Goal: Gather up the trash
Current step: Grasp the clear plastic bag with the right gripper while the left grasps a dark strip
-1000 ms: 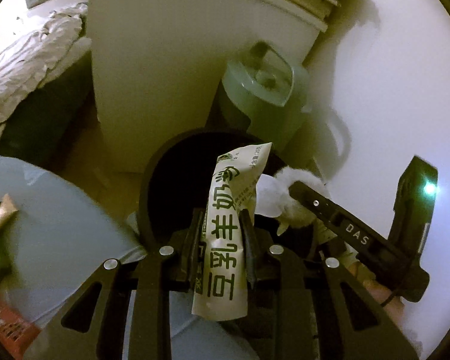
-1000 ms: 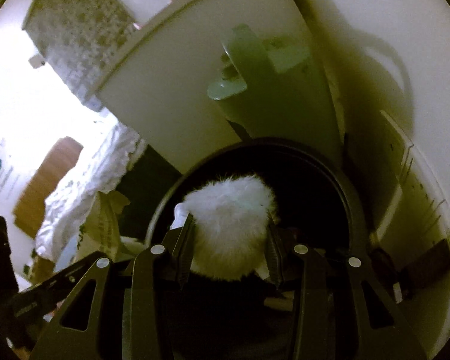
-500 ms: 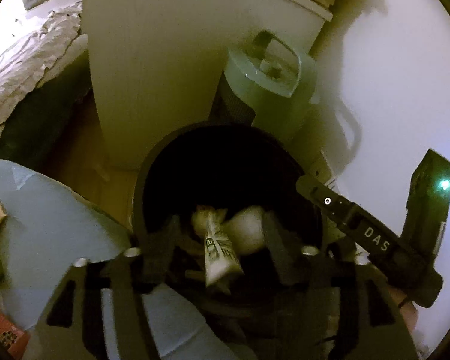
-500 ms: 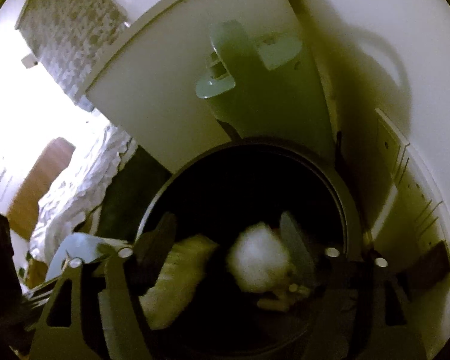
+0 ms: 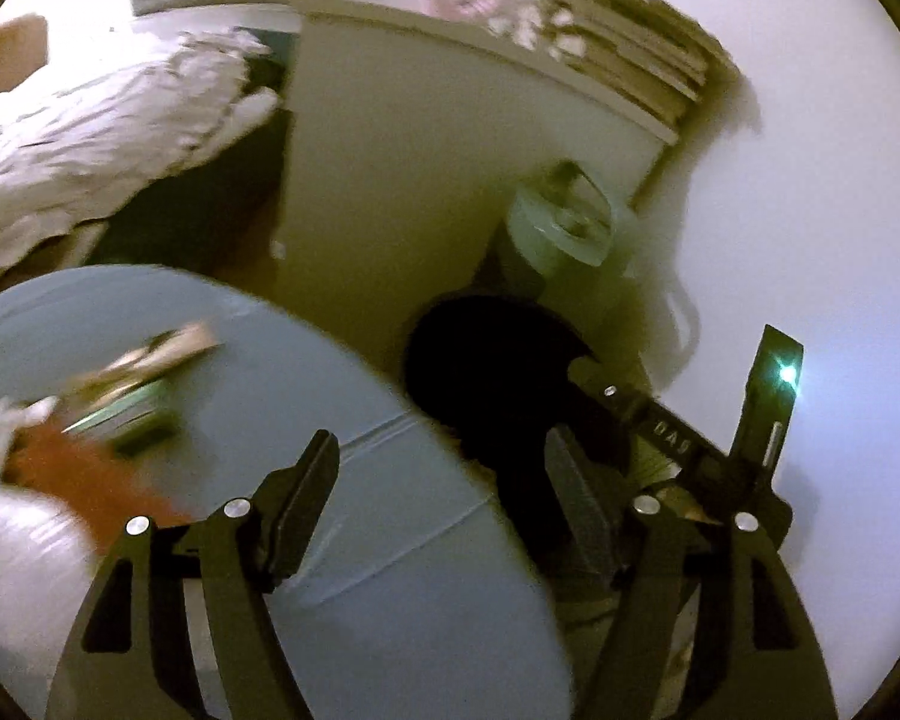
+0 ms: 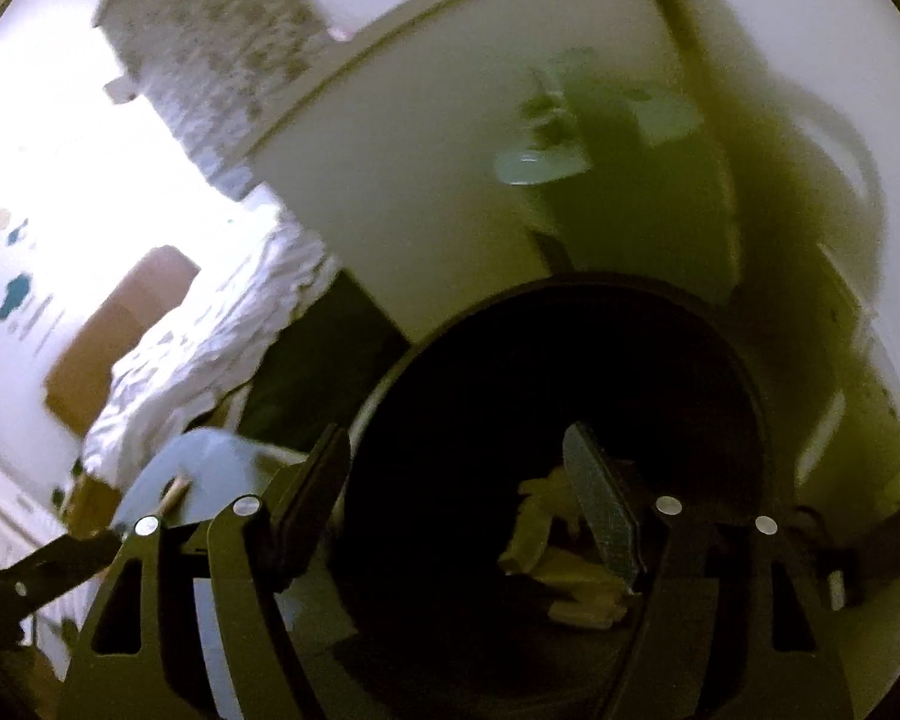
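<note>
My left gripper [image 5: 438, 438] hangs over the edge of the round blue table [image 5: 390, 570], its jaws opening with nothing between them. Blurred trash lies on the table to its left: a tube [image 5: 162, 354], a green packet [image 5: 126, 414], a red wrapper [image 5: 72, 474] and something white [image 5: 12, 558]. The black bin [image 5: 486, 354] stands just right of the table. My right gripper [image 6: 456, 432] is open and empty above the bin's mouth [image 6: 510, 360]. Pale wrappers [image 6: 546, 546] lie at the bottom. The right tool's black body [image 5: 672, 435] shows beside the left one.
A white cabinet [image 5: 420, 180] stands behind the bin, with stacked books [image 5: 630, 60] on top. A pale green appliance [image 5: 564, 228] sits between cabinet and wall [image 5: 810, 210]. A bed with a white quilt [image 5: 90, 132] lies at the far left.
Both grippers opened: the printed wrapper and the white fluffy ball fell into the bin. My left gripper then swung left and upward over the blue table. The right one shifted a little.
</note>
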Demonstrator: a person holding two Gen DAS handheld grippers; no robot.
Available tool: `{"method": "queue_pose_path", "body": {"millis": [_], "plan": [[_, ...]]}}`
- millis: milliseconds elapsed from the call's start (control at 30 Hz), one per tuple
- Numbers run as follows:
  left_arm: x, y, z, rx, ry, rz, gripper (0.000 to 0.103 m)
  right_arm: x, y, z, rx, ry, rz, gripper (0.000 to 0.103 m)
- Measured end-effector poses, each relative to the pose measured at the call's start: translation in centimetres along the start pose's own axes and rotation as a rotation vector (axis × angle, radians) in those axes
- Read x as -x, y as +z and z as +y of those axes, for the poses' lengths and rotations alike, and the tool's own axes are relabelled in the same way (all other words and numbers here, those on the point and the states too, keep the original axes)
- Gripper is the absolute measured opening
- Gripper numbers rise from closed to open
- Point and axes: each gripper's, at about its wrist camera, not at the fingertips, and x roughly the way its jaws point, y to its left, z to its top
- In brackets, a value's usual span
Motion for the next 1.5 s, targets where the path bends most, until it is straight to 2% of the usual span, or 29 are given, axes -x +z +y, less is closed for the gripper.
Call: {"method": "queue_pose_path", "body": {"millis": [200,333,433,533,633,667,733,833,867,967,1067,1133,1200,1300,1333,1367,1467,1500], "plan": [[7.7,-4.2,7.1,0.102,0.131,-0.05,0.071,1.1,-2.3,5.7,0.182,0.135,0.018,0.074],[12.8,-7.6,13.0,0.191,0.281,-0.069,0.071,2.4,-4.1,10.4,0.281,0.27,0.067,0.074],[15.2,-10.1,17.6,0.29,0.378,-0.042,0.071,3.2,-6.3,15.9,0.4,0.351,0.131,0.076],[16.2,-11.7,21.7,0.378,0.417,-0.004,0.069,3.8,-8.8,21.8,0.563,0.405,0.197,0.077],[16.0,-12.2,24.3,0.413,0.436,0.029,0.069,3.8,-11.1,26.8,0.726,0.407,0.251,0.077],[15.7,-12.3,24.7,0.409,0.432,0.044,0.069,3.6,-12.0,28.6,0.781,0.416,0.274,0.081],[14.8,-12.4,25.3,0.395,0.413,0.079,0.069,2.8,-13.3,31.2,0.878,0.404,0.301,0.09],[13.9,-12.5,25.5,0.338,0.42,0.111,0.069,1.2,-14.8,34.2,1.04,0.363,0.318,0.091],[13.5,-12.3,25.4,0.311,0.429,0.116,0.069,0.3,-15.4,35.3,1.114,0.349,0.335,0.096],[13.3,-12.5,25.3,0.269,0.443,0.119,0.069,-1.8,-16.7,36.6,1.272,0.316,0.387,0.098],[13.3,-12.9,25.1,0.216,0.473,0.114,0.062,-4.3,-18.3,37.2,1.45,0.259,0.462,0.099],[13.4,-13.3,25.0,0.191,0.484,0.102,0.058,-5.8,-19.6,37.4,1.561,0.24,0.482,0.099],[13.7,-13.8,24.9,0.164,0.488,0.073,0.054,-7.0,-20.0,37.5,1.572,0.251,0.548,0.099],[14.1,-13.9,25.4,0.159,0.467,0.034,0.038,-7.9,-19.6,37.4,1.45,0.301,0.613,0.092],[14.3,-13.9,25.9,0.182,0.44,0.022,0.028,-7.6,-19.5,37.3,1.427,0.304,0.588,0.081],[14.5,-13.9,26.2,0.2,0.424,0.013,0.024,-7.3,-19.4,37.2,1.411,0.299,0.572,0.074],[14.9,-13.9,26.6,0.232,0.379,-0.011,0.016,-5.9,-18.5,36.8,1.278,0.311,0.541,0.057],[15.0,-13.9,26.5,0.231,0.368,-0.022,0.015,-5.2,-18.1,36.5,1.241,0.324,0.526,0.055]]}}
